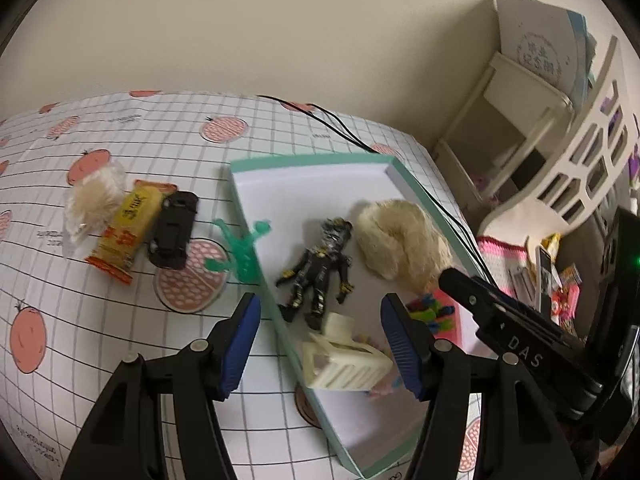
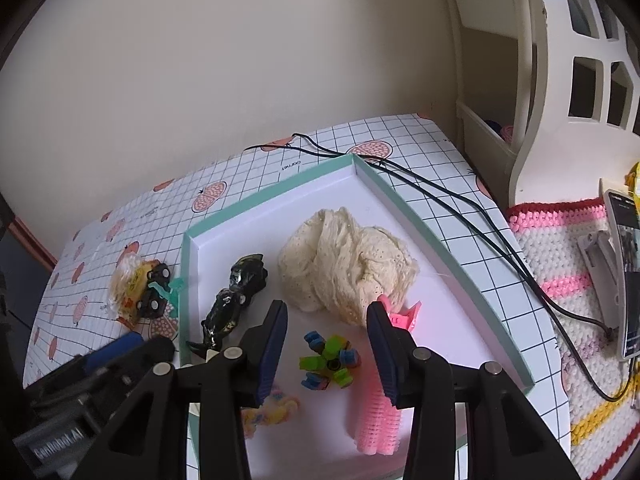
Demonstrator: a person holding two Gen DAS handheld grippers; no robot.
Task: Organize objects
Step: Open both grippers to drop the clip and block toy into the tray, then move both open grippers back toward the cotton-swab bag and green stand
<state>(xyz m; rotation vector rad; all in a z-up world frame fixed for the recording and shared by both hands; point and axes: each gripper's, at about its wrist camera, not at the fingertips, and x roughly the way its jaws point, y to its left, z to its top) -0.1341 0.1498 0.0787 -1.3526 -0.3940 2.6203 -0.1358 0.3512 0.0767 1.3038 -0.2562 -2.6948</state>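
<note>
Hovering open, both claws (image 1: pixel 320 344) (image 2: pixel 327 344) over tray (image 2: pixel 440 236)

Two thin black cables (image 2: pixel 460 200) are trailing across my grid-patterned fruit-print tablecloth (image 1: pixel 120 320); a white lattice shelf (image 2: pixel 580 80) is standing far right.

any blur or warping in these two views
Left wrist view: the white basket in the tray is smeared with motion blur, as is the shelf at right; the tablecloth grid bows strongly from fisheye distortion. Right wrist view: sharper overall, the cream yarn is crisp, though the tray rim curves and corners vignette black.
</note>
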